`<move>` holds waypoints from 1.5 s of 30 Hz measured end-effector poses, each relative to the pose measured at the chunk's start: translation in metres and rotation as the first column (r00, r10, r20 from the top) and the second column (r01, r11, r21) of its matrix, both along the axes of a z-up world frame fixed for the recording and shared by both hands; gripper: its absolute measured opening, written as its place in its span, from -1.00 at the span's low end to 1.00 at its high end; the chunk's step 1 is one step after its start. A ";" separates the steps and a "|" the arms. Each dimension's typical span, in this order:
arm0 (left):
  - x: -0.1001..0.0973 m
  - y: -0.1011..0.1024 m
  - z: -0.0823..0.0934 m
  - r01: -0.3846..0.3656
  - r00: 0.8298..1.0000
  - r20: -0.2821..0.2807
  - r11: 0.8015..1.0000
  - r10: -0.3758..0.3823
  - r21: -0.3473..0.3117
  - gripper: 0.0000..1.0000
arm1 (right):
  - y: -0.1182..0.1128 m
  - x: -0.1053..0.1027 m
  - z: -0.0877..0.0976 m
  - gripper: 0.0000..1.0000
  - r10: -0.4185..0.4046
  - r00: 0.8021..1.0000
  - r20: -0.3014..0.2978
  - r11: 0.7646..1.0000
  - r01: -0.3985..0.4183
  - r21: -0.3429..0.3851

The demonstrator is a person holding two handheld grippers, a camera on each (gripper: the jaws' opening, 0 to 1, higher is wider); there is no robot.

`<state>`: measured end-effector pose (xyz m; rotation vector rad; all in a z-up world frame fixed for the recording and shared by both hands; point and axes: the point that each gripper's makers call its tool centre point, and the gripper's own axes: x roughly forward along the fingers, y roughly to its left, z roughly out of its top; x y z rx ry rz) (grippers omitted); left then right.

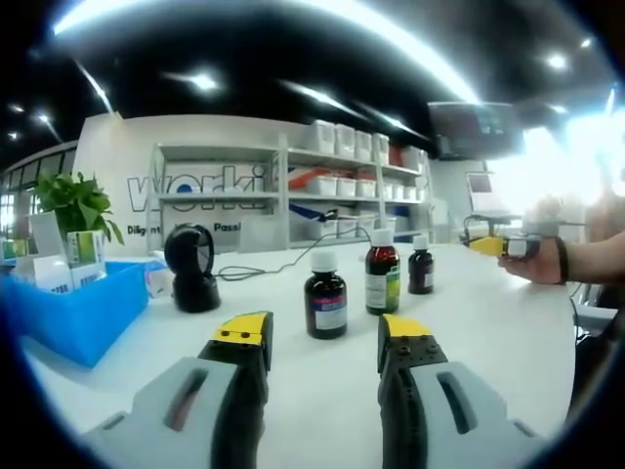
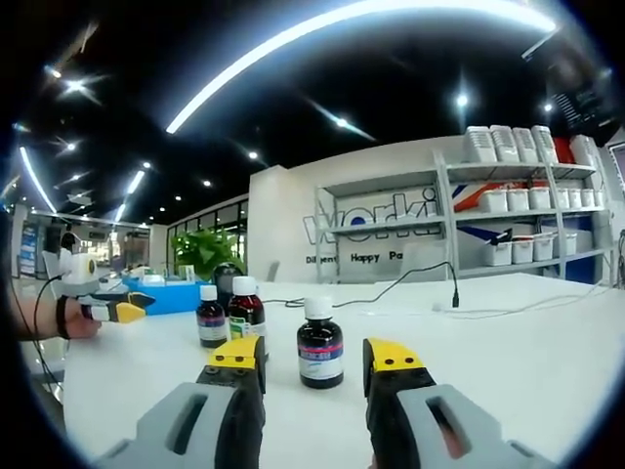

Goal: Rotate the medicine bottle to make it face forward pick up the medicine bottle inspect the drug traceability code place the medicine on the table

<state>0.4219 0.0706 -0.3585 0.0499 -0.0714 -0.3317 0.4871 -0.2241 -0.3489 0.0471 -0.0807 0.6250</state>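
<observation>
Three medicine bottles stand on the white table (image 1: pixel 508 322). In the left gripper view a dark bottle with a white cap (image 1: pixel 325 305) is nearest, then a taller brown bottle with a green-white label (image 1: pixel 382 278) and a small dark bottle (image 1: pixel 421 269). My left gripper (image 1: pixel 322 332) is open just short of the dark bottle, with nothing between its jaws. In the right gripper view a dark bottle (image 2: pixel 319 344) stands straight ahead of my open right gripper (image 2: pixel 313 357), with the tall bottle (image 2: pixel 245 311) and the small bottle (image 2: pixel 211 316) further left.
A black barcode scanner (image 1: pixel 192 269) stands left of the bottles, its cable trailing back across the table. A blue bin (image 1: pixel 78 308) with boxes and a plant (image 1: pixel 73 200) sit at the left. Shelves with white boxes (image 1: pixel 332 186) line the back wall. A hand holds the right gripper (image 1: pixel 508 246) at far right.
</observation>
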 end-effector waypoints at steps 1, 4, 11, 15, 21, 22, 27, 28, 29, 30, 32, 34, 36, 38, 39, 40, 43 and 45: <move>0.000 0.000 0.000 0.000 1.000 0.000 1.000 0.000 0.000 -0.32 | 0.000 0.000 0.000 -0.30 -0.001 1.000 0.000 1.000 0.001 -0.001; 0.000 0.001 0.000 -0.001 1.000 0.000 1.000 0.001 0.000 -0.32 | 0.000 -0.001 0.001 -0.30 -0.002 1.000 -0.001 1.000 0.002 0.003; 0.002 0.003 -0.002 0.018 0.999 -0.034 0.999 -0.019 -0.048 -0.32 | -0.001 0.000 0.001 -0.33 -0.006 1.000 0.003 1.000 0.006 0.003; 0.001 0.001 0.001 0.018 0.999 -0.041 0.998 -0.021 -0.062 -0.32 | -0.001 0.000 0.001 -0.33 -0.008 1.000 0.003 1.000 0.008 0.003; 0.002 0.002 0.001 0.025 0.999 -0.041 0.998 -0.027 -0.057 -0.31 | -0.001 0.000 0.001 -0.33 -0.008 1.000 0.001 1.000 0.008 0.003; 0.001 0.002 0.003 0.022 0.999 -0.038 0.998 -0.025 -0.057 -0.31 | -0.001 0.000 0.000 -0.33 -0.009 1.000 0.001 1.000 0.009 0.000; -0.002 0.001 0.008 0.027 0.999 -0.018 1.000 -0.027 0.010 -0.30 | -0.001 0.000 0.001 -0.33 -0.010 1.000 0.001 1.000 0.010 0.001; -0.001 0.002 0.005 0.023 0.999 -0.023 1.000 -0.023 0.015 -0.30 | -0.001 0.000 0.001 -0.33 -0.010 1.000 0.002 1.000 0.010 0.001; 0.001 0.006 0.000 0.014 0.999 -0.032 1.000 -0.013 0.001 -0.30 | -0.001 0.000 0.001 -0.33 -0.009 1.000 0.002 1.000 0.009 0.001; 0.002 0.010 -0.002 0.008 0.999 -0.034 1.000 -0.009 -0.014 -0.30 | -0.001 0.000 0.001 -0.33 -0.009 1.000 0.002 1.000 0.009 -0.001; 0.001 0.013 0.000 -0.001 1.000 -0.026 1.000 0.000 -0.026 -0.31 | -0.001 0.000 0.001 -0.33 -0.010 1.000 0.003 1.000 0.010 -0.002; -0.001 0.012 0.003 0.004 1.000 -0.013 0.999 -0.005 -0.053 -0.31 | -0.001 0.000 0.000 -0.33 -0.010 1.000 0.002 1.000 0.010 -0.004; -0.002 0.011 0.001 -0.002 1.000 -0.010 0.999 0.001 -0.036 -0.31 | 0.000 0.000 0.000 -0.33 -0.007 1.000 0.001 1.000 0.007 -0.008; -0.002 0.012 0.002 0.000 1.000 -0.002 0.999 0.000 -0.038 -0.31 | 0.000 0.000 -0.001 -0.33 -0.006 1.000 0.002 1.000 0.006 -0.010; -0.003 0.013 0.003 0.002 1.000 0.002 0.999 -0.001 -0.042 -0.31 | 0.000 0.000 -0.001 -0.33 -0.006 1.000 0.002 1.000 0.006 -0.010; -0.004 0.012 0.004 0.000 1.000 0.007 0.999 0.000 -0.042 -0.31 | 0.000 0.001 -0.001 -0.33 -0.006 1.000 0.002 1.000 0.006 -0.010; -0.004 0.011 0.005 -0.003 1.000 0.010 0.999 0.003 -0.037 -0.31 | -0.001 0.001 -0.001 -0.33 -0.009 1.000 0.001 1.000 0.009 -0.008; -0.004 0.011 0.005 -0.003 1.000 0.011 0.999 0.004 -0.034 -0.31 | 0.000 0.000 -0.001 -0.33 -0.010 1.000 0.000 1.000 0.010 -0.010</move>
